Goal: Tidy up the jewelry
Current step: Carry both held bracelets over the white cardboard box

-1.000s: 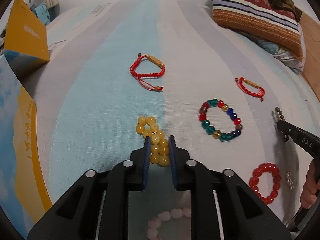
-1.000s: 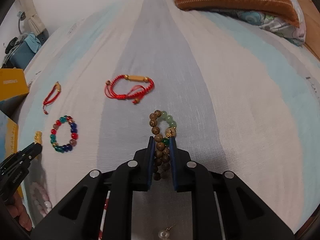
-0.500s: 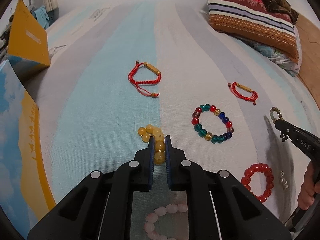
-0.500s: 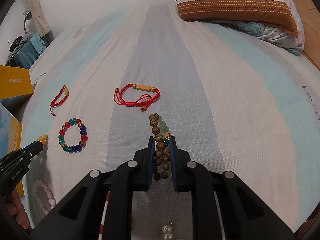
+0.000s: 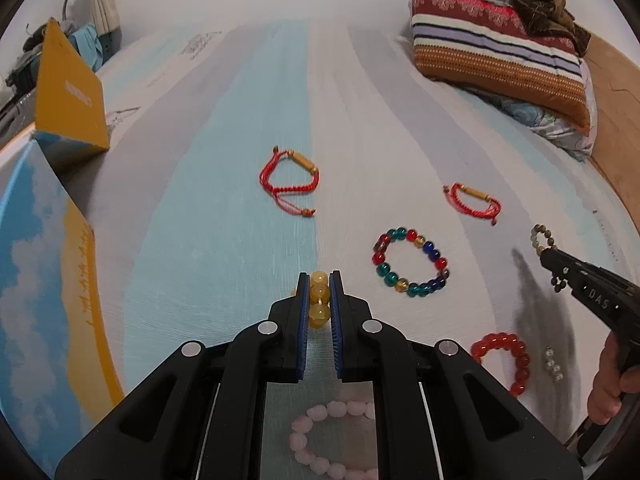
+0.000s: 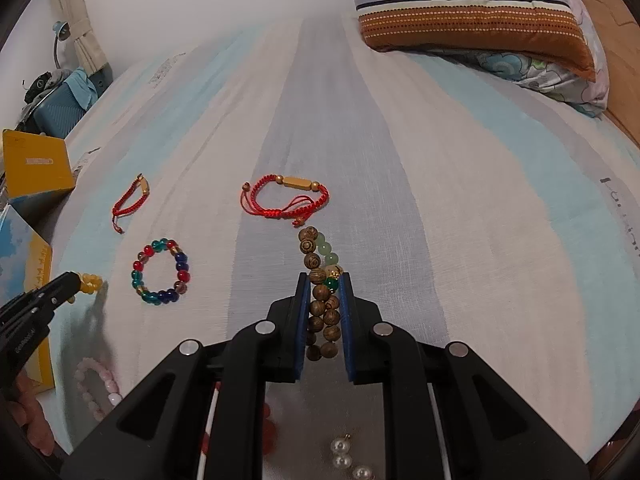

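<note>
My left gripper [image 5: 319, 280] is shut on a yellow bead bracelet [image 5: 319, 300] and holds it above the striped bedsheet [image 5: 224, 200]. My right gripper [image 6: 324, 280] is shut on a brown wooden bead strand with green beads [image 6: 320, 280], lifted off the sheet. On the sheet lie a multicolour bead bracelet [image 5: 412, 262], two red cord bracelets [image 5: 290, 178] [image 5: 472, 198], a red bead bracelet [image 5: 504, 356], a pink bead bracelet [image 5: 332, 440] and small pearl pieces [image 6: 348, 460]. The right gripper also shows in the left wrist view [image 5: 546, 254].
An open blue and yellow box [image 5: 44, 280] stands at the left edge, with a yellow lid or box [image 5: 68, 92] behind it. Striped pillows [image 5: 500, 56] lie at the far right. A wooden floor [image 5: 616, 120] shows past the bed's right edge.
My left gripper has closed on the yellow bracelet and lifted it, bunching the beads between the fingers. My right gripper has risen a little with the wooden strand.
</note>
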